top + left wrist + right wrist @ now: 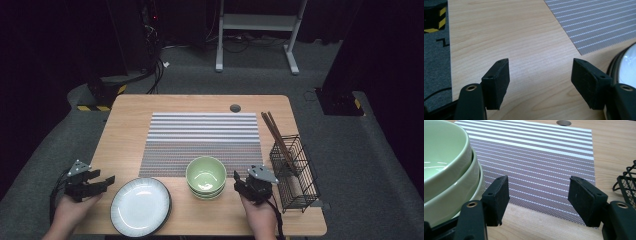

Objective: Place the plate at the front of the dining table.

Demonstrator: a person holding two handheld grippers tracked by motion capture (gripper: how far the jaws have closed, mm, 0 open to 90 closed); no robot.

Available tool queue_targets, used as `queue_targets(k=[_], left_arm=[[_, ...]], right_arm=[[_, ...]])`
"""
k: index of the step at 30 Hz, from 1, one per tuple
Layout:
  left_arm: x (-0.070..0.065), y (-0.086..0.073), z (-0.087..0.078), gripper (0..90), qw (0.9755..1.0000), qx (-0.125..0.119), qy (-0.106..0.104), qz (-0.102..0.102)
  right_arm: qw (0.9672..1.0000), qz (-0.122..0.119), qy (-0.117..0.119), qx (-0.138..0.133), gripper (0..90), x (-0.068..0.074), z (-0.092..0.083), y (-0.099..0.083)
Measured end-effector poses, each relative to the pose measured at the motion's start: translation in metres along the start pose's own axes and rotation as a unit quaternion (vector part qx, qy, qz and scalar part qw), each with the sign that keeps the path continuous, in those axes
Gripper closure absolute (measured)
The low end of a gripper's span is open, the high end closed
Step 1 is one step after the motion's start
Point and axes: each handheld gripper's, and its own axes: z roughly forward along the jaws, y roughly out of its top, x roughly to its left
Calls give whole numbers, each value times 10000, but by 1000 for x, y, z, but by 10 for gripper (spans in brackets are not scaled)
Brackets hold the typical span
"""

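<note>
Stacked pale-green ceramic bowls (206, 177) near tabletop's front edge: right claw (238, 181) spread, empty, just beside; should straddle top rim squarely.

I see both my grippers, left gripper (102, 182) and right gripper (239, 181), all black, each topped by a grey three-cornered plate. Rectangular black pads (497, 82) carry small screw holes, brass-ringed bolts sit behind them, black cables trail back, and my forearms are bare.
</note>
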Motion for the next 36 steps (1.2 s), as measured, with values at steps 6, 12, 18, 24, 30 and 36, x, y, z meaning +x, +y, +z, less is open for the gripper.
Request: queue_targets(k=[6,12,18,24,30,36], left_arm=[[-10,-1,-9,338,9999,-2,-165,-44],[-19,2,-19,356,9993,-13,-361,-53],[-18,7,-26,356,9973,-147,-626,-343],[-22,9,-26,331,9983,-84,-575,-87],[-24,12,-28,345,9979,-141,-628,-46],[-29,8,-29,357,9974,-189,-697,-36]], right_arm=[[10000,34,-17,-60,331,-2,-4,3],[9999,-104,-53,-110,332,2,-9,6],[9995,-192,-47,-262,345,3,-16,14],[9995,-200,-14,-256,370,3,-18,22],[9992,-252,-101,-289,407,7,-22,31],[9991,-278,9,-317,407,14,-24,44]])
